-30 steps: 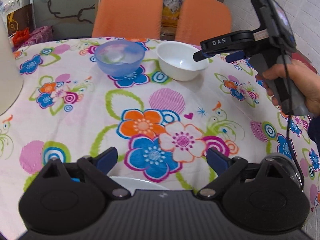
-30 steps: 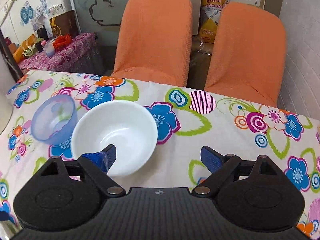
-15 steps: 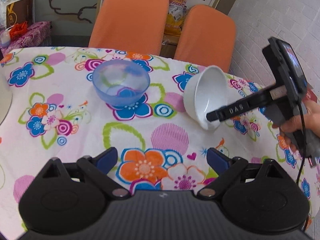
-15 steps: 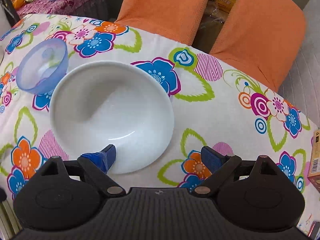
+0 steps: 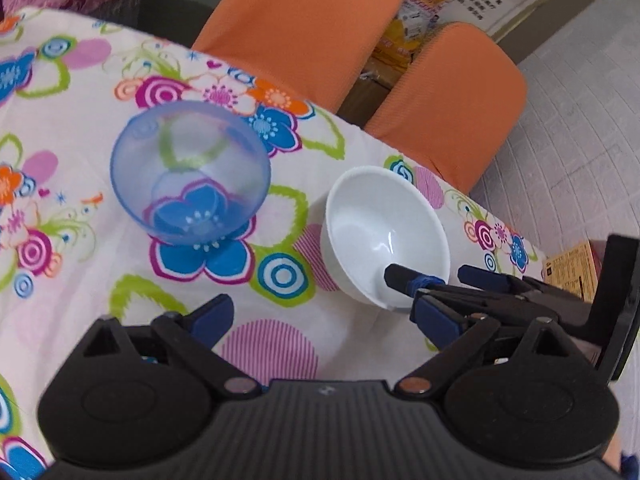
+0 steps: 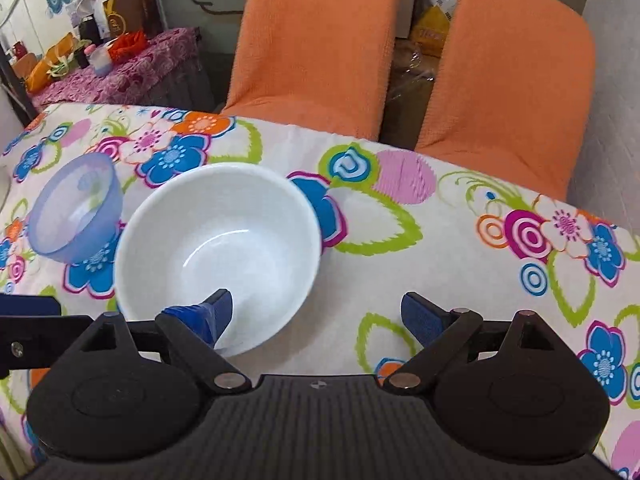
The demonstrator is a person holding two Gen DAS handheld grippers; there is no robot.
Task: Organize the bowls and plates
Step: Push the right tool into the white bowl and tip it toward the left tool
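Two bowls sit on the flowery tablecloth [image 6: 460, 248]. One is a white bowl [image 6: 224, 240] and the other is a see-through blue bowl [image 5: 188, 176]. They are close together but not touching, with the blue one to the left of the white one.

The right gripper [image 6: 316, 316] has its two fingers wide apart. One blue finger [image 6: 212, 316] pokes down inside the white bowl, by the near rim. The other finger [image 6: 420, 318] is out over the cloth, on the right of the bowl. So the near wall of the white bowl is between the two fingers, but they are not pinching it. In the left view the white bowl looks tipped a little, with its open side leaning toward the blue bowl. I cannot tell if its bottom is flat on the cloth.

The left gripper [image 5: 324, 316] is over the cloth, nearer than both bowls. Its fingers are wide apart too, and nothing is between them. The blue bowl stands upright ahead of it, a bit to the left.

Two orange chairs [image 6: 320, 44] stand behind the table.
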